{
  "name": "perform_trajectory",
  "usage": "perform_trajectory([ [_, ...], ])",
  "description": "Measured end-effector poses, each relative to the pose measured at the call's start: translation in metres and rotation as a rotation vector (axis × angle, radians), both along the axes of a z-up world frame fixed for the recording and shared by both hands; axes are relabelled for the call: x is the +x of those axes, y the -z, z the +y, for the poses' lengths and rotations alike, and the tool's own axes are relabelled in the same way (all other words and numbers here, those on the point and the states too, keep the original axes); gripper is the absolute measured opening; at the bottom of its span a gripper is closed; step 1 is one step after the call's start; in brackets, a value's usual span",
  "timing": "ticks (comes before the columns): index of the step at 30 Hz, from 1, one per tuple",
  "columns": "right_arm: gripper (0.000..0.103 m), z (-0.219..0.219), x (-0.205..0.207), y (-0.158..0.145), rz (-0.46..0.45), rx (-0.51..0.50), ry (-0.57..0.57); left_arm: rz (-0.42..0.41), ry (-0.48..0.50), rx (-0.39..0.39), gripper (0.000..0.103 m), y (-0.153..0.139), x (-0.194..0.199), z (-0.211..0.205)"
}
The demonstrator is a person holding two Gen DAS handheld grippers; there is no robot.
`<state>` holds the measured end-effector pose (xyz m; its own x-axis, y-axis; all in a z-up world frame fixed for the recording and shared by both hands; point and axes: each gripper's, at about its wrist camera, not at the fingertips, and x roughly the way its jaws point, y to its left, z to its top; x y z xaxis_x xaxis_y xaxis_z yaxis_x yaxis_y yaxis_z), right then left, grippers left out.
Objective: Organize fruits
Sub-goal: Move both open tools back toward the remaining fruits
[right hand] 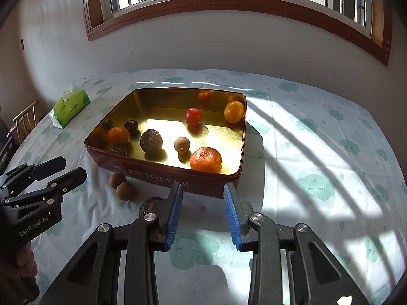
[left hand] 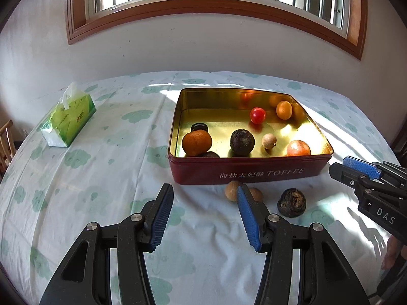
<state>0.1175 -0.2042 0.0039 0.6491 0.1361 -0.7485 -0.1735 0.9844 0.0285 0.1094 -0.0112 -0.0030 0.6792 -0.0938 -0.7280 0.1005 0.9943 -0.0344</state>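
Three pieces of fruit are left outside the red toffee tin [left hand: 250,171] on the cloth-covered desk [left hand: 101,178], all lying just before its near wall: two small tan, round longan-like fruits [left hand: 232,190] touching each other, and a dark, wrinkled passion-fruit-like ball [left hand: 291,202] a little to their right; the rest is seen already inside the tin, among it two mandarins, a red tomato [left hand: 257,115], a kumquat-like orange fruit and more dark balls. The left claw [left hand: 204,216] is held above the cloth with its jaws released and nothing between them, one blue pad [left hand: 248,218] crossing in front of the tan pair; the right claw [right hand: 203,214] is likewise parted and empty, poised before the tin's near wall.

The tan fruits are judged light, with a thin, brittle shell, smooth and apt to roll; each is best taken across its widest part, and since the two touch, the outer one is better approached from its free side. The dark ball is judged light and partly hollow, its dried rind stiff but liable to dent; its wrinkles should give the pads purchase, and a gentle squeeze across the middle should be enough. A green tissue pack [left hand: 70,119] is left well apart at the desk's far left.
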Motion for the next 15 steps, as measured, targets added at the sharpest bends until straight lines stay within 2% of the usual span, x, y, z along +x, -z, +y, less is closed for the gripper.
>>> perform_trajectory([
  [9,0.032,0.005,-0.030,0.033,0.073,-0.012,-0.013,0.041,-0.030,0.013,0.053,0.024,-0.024,0.012],
  [15,0.032,0.016,-0.032,0.039,0.088,-0.004,-0.030,0.051,-0.060,0.023,0.053,0.032,-0.026,0.027],
])
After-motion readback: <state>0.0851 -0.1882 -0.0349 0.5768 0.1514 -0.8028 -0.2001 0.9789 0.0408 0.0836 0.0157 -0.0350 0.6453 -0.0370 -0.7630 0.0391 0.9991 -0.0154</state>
